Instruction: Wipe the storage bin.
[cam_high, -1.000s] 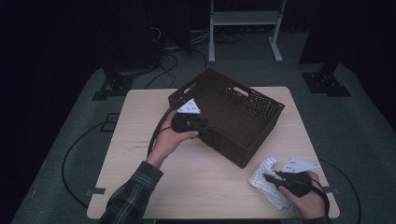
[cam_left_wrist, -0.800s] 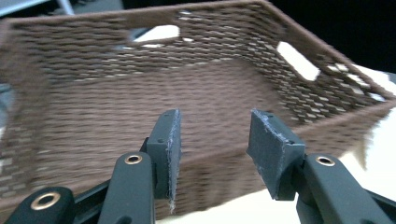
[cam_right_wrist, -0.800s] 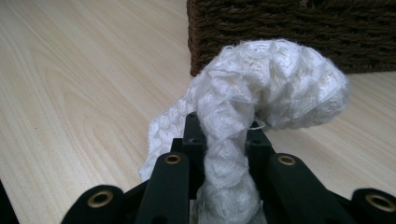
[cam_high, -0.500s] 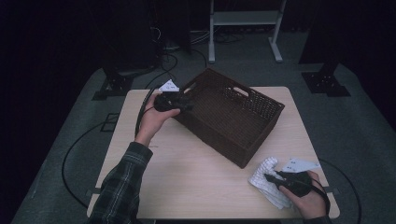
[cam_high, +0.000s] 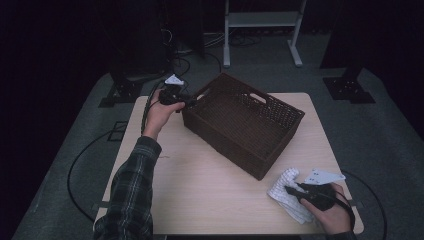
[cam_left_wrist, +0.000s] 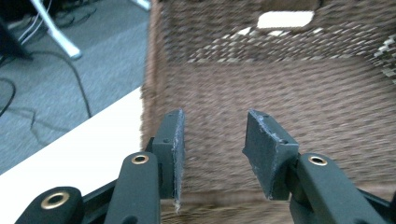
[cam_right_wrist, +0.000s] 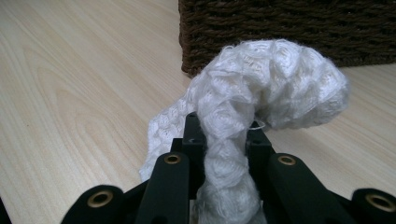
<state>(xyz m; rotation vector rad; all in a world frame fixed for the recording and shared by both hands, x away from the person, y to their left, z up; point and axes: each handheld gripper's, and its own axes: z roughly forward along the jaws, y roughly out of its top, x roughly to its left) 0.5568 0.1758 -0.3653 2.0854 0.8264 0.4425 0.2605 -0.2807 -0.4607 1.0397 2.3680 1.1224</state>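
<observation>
- While the right tongs (cam_right_wrist: 223, 140) pinch a white knitted cloth (cam_right_wrist: 261, 93) near the worktop's (cam_high: 200, 185) front right corner, beside the wicker basket (cam_high: 245, 122),
- the left tongs (cam_left_wrist: 212, 140) gape empty at the basket's far-left corner.

The left gripper (cam_high: 187, 101) is moving up and left in the frame. It is leaving the basket (cam_high: 243, 123) interior for its upper-left corner.
</observation>
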